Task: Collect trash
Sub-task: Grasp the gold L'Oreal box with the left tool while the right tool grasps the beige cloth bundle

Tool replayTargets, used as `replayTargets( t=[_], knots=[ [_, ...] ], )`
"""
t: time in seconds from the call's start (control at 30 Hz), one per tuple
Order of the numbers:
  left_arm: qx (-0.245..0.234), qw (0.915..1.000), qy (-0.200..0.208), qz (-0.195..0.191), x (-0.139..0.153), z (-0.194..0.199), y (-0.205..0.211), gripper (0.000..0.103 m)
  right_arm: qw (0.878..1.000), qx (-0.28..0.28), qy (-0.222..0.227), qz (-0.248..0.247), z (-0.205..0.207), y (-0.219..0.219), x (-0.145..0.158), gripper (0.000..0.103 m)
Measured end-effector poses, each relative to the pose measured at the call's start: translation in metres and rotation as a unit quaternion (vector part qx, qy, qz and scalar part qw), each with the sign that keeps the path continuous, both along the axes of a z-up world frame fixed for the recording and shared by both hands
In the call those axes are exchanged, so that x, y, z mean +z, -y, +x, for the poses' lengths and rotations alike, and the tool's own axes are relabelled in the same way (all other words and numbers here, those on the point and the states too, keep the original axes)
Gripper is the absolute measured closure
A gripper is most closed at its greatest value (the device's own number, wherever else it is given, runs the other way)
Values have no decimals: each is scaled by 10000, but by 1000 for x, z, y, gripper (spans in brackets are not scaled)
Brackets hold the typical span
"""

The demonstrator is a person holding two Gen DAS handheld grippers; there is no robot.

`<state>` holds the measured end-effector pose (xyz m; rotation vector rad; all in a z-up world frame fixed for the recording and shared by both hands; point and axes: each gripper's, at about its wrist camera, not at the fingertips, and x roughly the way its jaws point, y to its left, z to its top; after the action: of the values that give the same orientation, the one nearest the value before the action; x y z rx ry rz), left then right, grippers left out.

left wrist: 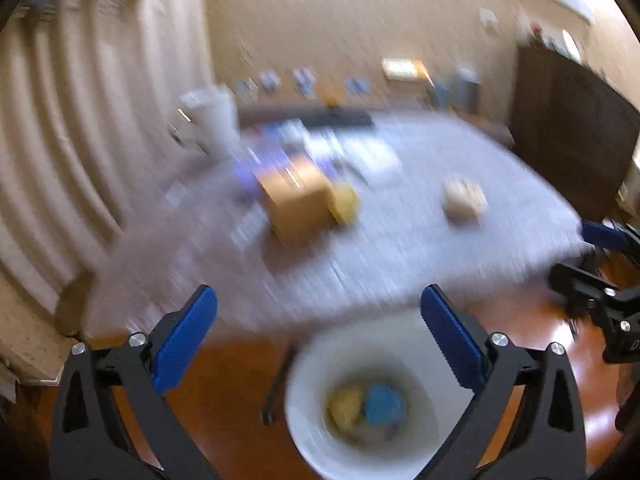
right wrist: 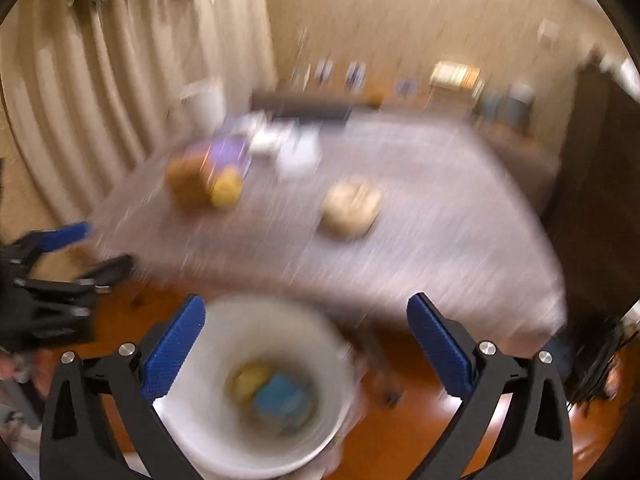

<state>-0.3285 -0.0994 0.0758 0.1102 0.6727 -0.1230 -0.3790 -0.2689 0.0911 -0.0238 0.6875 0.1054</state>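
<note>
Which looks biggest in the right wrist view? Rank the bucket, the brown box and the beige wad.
1. Bucket, though it sits nearest the camera.
2. and 3. Brown box and beige wad look alike; blur prevents ranking.

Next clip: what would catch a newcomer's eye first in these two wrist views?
The white bin on the orange-brown floor, with a yellow piece and a blue piece at its bottom. Both the left hand-held gripper and the right hand-held gripper stand wide open and empty above it. Beyond lies a grey-covered table with a brown box and a beige wad, all motion-blurred.
</note>
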Motion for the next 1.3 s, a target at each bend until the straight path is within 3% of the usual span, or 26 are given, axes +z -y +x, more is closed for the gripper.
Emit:
replayTargets(
  t=[0.07, 0.17, 0.5, 0.57, 0.63, 0.87, 1.1, 1.17, 1.3],
  knots=[
    [145, 9997, 206, 4, 9, 18, -8, 1, 9997, -140, 12, -220, 20, 2, 3, 4],
    [265, 9996, -62, 108, 8, 50, -6, 1, 9996, -192, -139, -119, 49, 4, -3, 4],
    [488, 9972, -466, -321, -10, 120, -1, 1, 9965, -378, -723, 201, 117, -4, -35, 4],
    [537, 9965, -534, -361, -17, 132, 0, 1, 9957, -433, -778, 245, 124, -5, -40, 6],
    [560, 9957, -599, -428, -22, 136, -2, 1, 9947, -467, -869, 297, 133, -4, -47, 15],
    [517, 9936, -788, -628, -33, 151, -7, 18, 9934, -487, -989, 322, 146, -4, -57, 26],
    [545, 9932, -853, -566, -37, 156, -15, 19, 9938, -410, -1012, 223, 156, -10, -60, 29],
    [541, 9924, -898, -641, -39, 158, -18, 31, 9935, -413, -1032, 239, 158, -10, -61, 30],
    [545, 9904, -1022, -757, -44, 160, -23, 39, 9928, -419, -1076, 325, 160, -8, -64, 41]
  ],
)
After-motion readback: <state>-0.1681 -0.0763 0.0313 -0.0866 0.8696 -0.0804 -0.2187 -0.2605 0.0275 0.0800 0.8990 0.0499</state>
